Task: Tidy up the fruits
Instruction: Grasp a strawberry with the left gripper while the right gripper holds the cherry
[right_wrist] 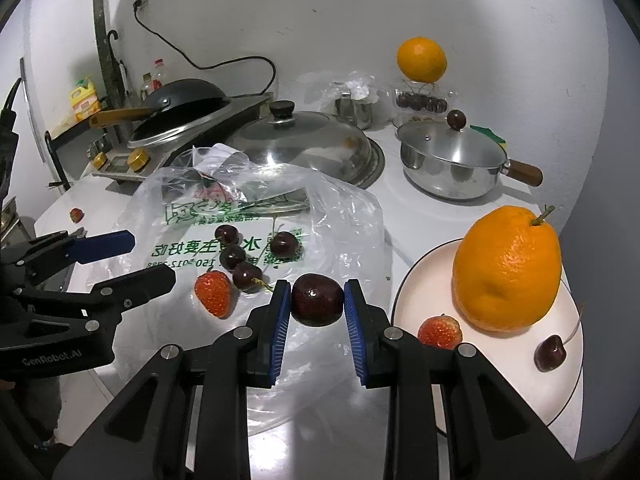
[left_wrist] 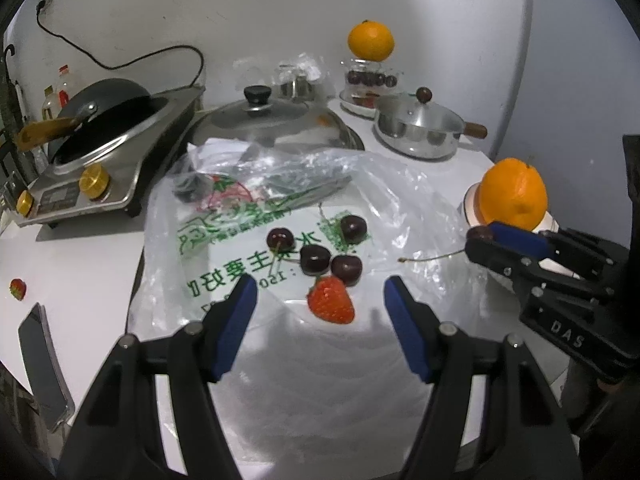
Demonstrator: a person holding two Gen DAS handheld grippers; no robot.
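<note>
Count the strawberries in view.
3: one strawberry on the plastic bag, one on the plate, one alone on the far counter. Others may be hidden.

Black wok [right_wrist: 180, 100] sits on the induction cooker [left_wrist: 104, 168], power cord [right_wrist: 224, 62] running up to the wall socket. Domed lid [right_wrist: 308, 144] and steel saucepan [right_wrist: 452, 164] stand behind. Phone [left_wrist: 40, 360] lies at counter's left edge.

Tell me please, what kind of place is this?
Most likely a home kitchen counter. An induction cooker with a dark wok stands by the wall, a steel pot and a large glass lid sit beside it, and cooking oil bottles stand behind.
</note>
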